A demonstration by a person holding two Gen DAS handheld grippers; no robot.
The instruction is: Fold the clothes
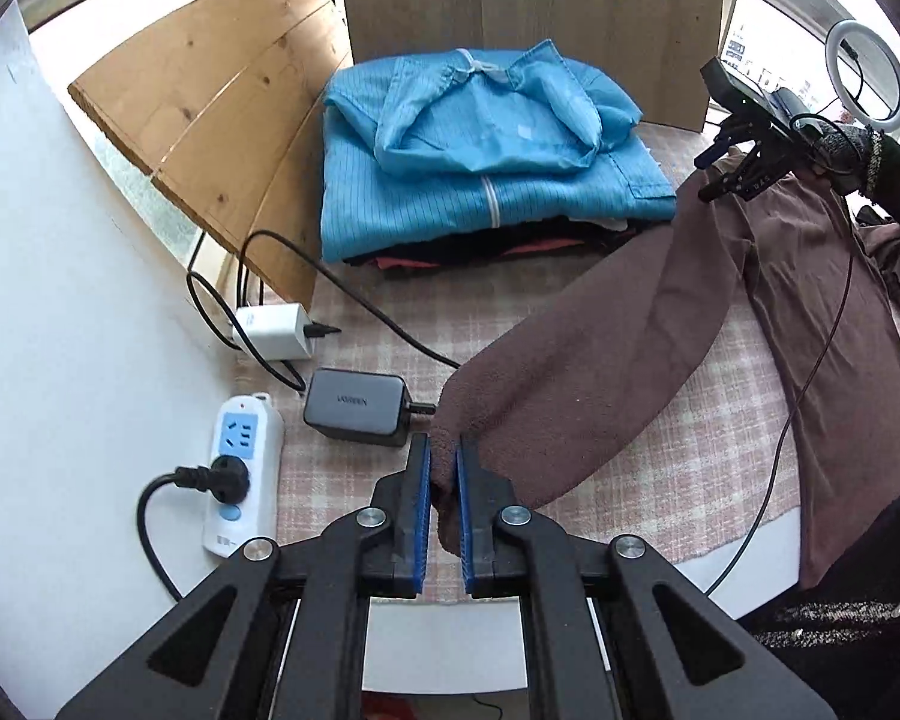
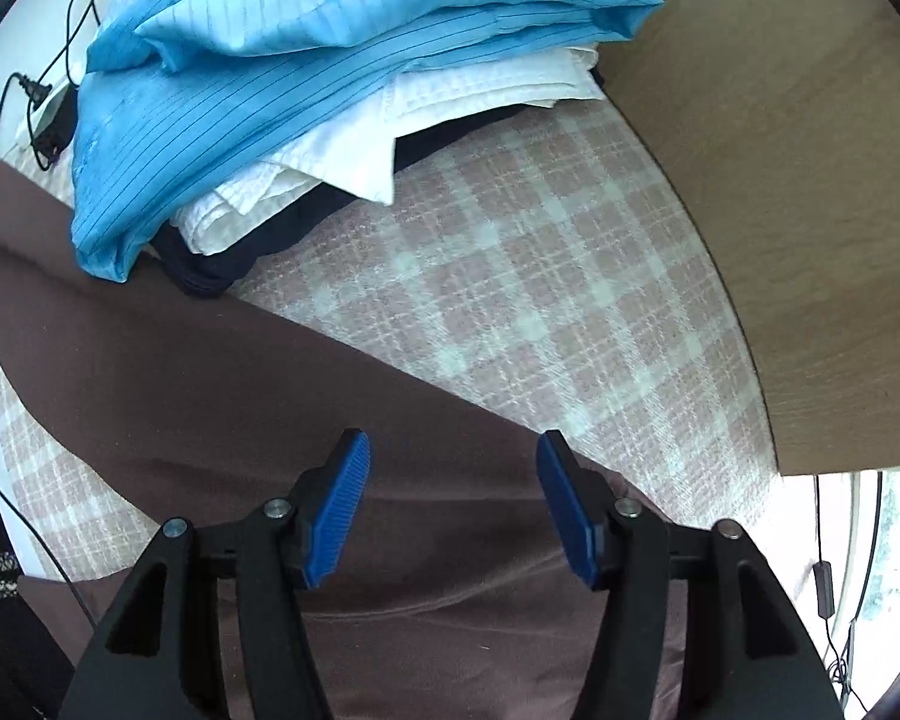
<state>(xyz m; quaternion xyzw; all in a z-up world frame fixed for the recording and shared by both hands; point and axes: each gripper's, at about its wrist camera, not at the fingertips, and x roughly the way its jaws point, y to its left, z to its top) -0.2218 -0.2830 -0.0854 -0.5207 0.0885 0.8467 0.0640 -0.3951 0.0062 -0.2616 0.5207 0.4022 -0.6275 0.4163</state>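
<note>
We see a table under a pink-and-white checked cloth (image 1: pixel 390 324). Beyond the left jaws: stack of folded clothes, blue striped garment (image 1: pixel 486 180) on top. Just ahead-left of them: grey charger (image 1: pixel 357 405), white adapter (image 1: pixel 273 330), white power strip (image 1: pixel 243 468). Brown garment (image 2: pixel 270 372) lies spread under the right jaws.

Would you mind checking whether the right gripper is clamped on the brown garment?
No, the right gripper stands open above the brown garment, its blue fingers apart and pressing on nothing.
</note>
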